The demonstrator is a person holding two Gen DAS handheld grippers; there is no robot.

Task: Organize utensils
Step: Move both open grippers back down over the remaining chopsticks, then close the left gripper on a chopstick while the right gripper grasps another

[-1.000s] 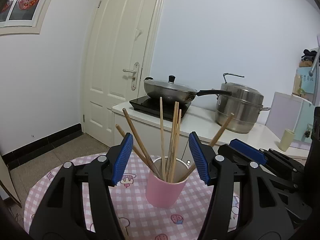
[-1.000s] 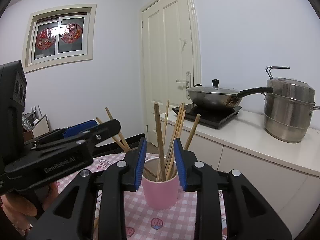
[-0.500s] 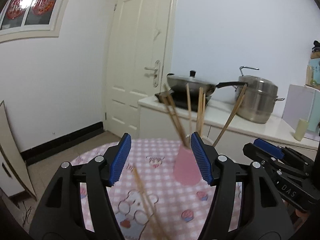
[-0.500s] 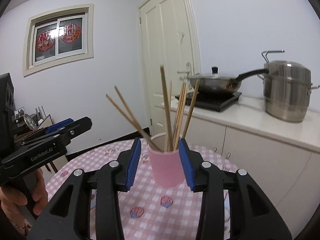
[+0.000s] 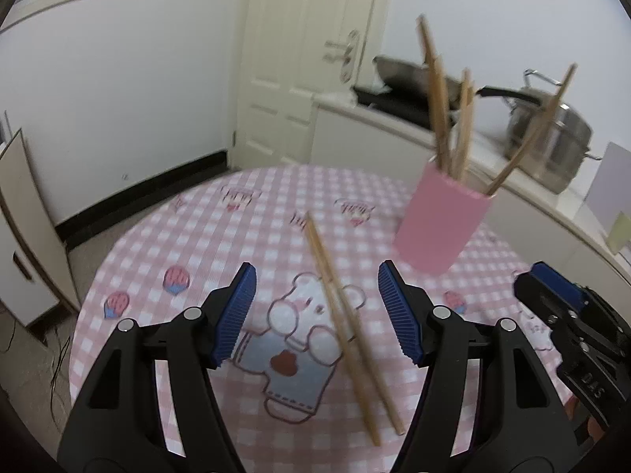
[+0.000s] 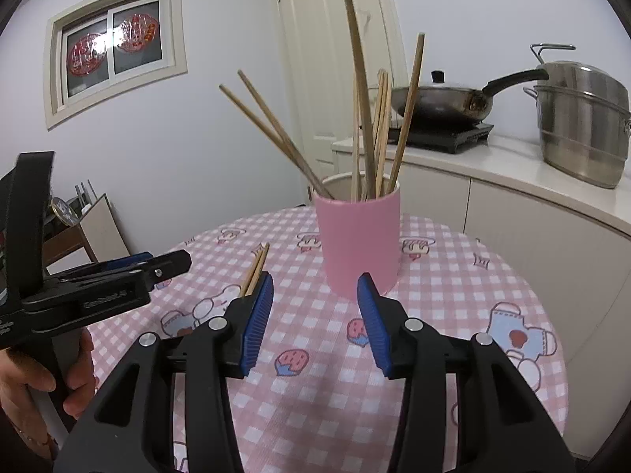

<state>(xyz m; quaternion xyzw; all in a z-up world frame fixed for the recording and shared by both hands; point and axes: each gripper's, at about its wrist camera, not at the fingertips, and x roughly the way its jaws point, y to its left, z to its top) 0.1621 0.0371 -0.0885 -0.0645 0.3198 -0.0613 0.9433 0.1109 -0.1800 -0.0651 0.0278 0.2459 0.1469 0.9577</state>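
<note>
A pink cup (image 5: 437, 224) (image 6: 359, 244) stands upright on the round table's pink checked cloth (image 5: 197, 244) (image 6: 453, 276), with several wooden chopsticks (image 6: 370, 138) sticking out of it. A loose pair of chopsticks (image 5: 339, 315) (image 6: 254, 272) lies flat on the cloth. My left gripper (image 5: 316, 270) hovers over that pair, jaws opening either side of it without touching it. My right gripper (image 6: 316, 278) points at the cup's base from just in front, jaws opening, nothing between the pads. Each gripper shows in the other's view: the right gripper (image 5: 552, 287), the left gripper (image 6: 169, 264).
Behind the table runs a white counter (image 6: 512, 157) with a wok (image 6: 437, 102) on a black hob and a steel pot (image 6: 579, 126). A cream door (image 5: 299, 59) stands beyond. A hand (image 6: 23, 386) holds the left gripper. A board (image 5: 23, 216) leans at far left.
Both grippers sank toward the table. The left view swung from the cup to the loose chopstick pair, now between its jaws. The right jaws spread wider.
</note>
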